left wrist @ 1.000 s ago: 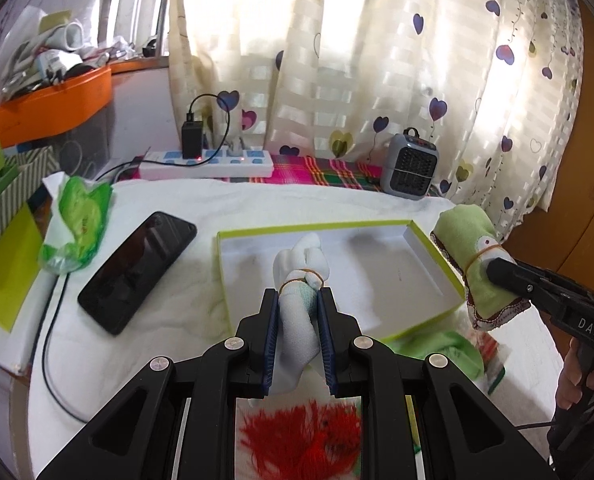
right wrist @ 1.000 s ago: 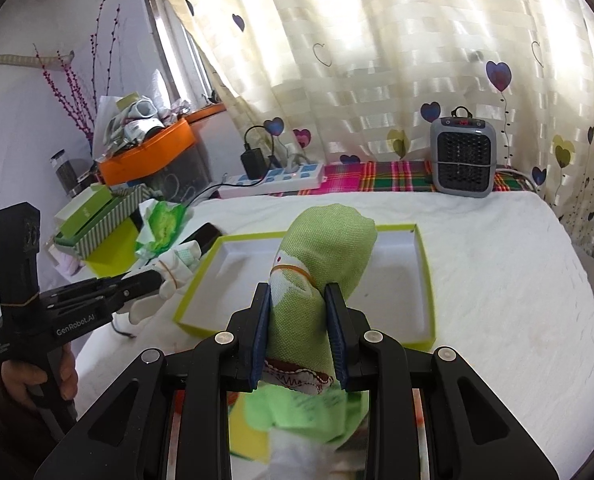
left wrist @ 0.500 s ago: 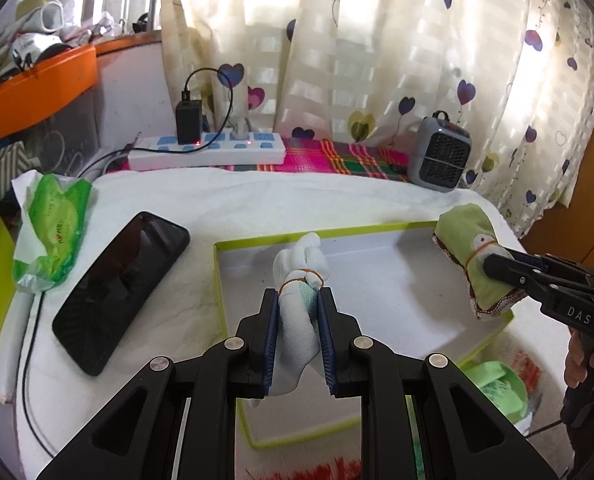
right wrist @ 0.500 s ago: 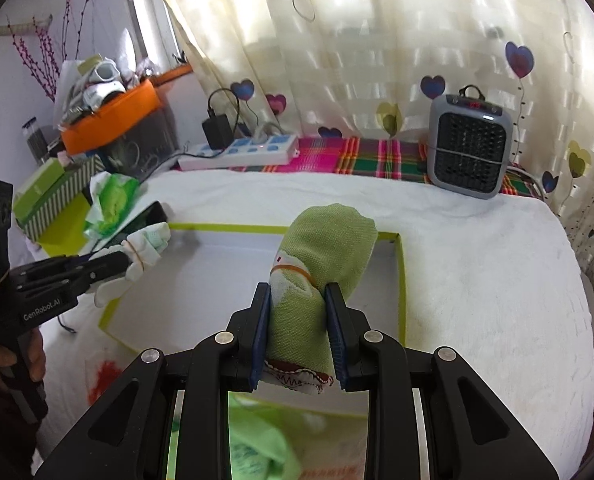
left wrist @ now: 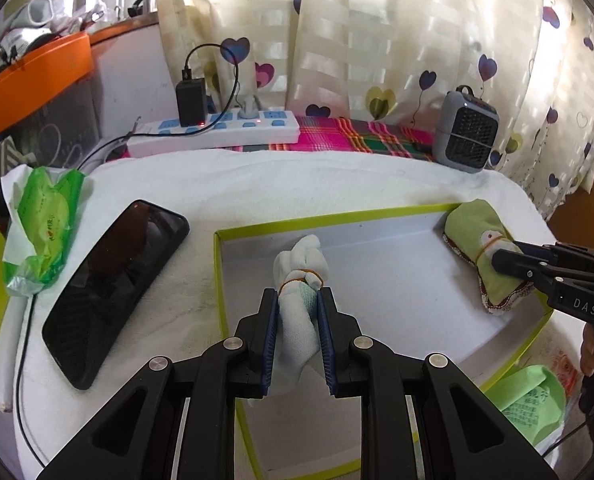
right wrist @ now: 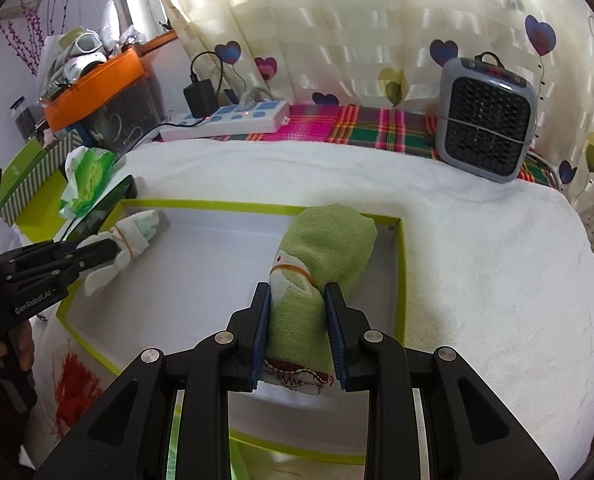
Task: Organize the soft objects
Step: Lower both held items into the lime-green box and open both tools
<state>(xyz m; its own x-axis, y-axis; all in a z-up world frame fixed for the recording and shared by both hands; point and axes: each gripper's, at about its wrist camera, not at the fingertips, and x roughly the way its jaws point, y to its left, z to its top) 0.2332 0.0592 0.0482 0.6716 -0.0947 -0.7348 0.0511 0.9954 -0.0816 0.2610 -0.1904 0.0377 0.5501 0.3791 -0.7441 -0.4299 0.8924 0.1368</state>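
My left gripper (left wrist: pixel 297 300) is shut on a white sock bundle (left wrist: pixel 300 270) tied with a rubber band, held over the left side of a shallow white box with a lime-green rim (left wrist: pixel 337 218). My right gripper (right wrist: pixel 299 294) is shut on a green sock bundle (right wrist: pixel 325 246), held over the box's right side (right wrist: pixel 401 264). Each gripper shows in the other view: the right one with the green bundle (left wrist: pixel 481 256) at the box's right wall, the left one with the white bundle (right wrist: pixel 131 236) at its left wall.
A black phone (left wrist: pixel 117 284) and a green tissue pack (left wrist: pixel 43 232) lie left of the box on the white towel. A power strip (left wrist: pixel 213 134) and small grey heater (left wrist: pixel 467 138) stand at the back by the curtain. Green packaging (left wrist: pixel 533 400) lies near the box's front right.
Both grippers have moved forward and down with their bundles, from in front of the box to inside its rim. Both stay shut.
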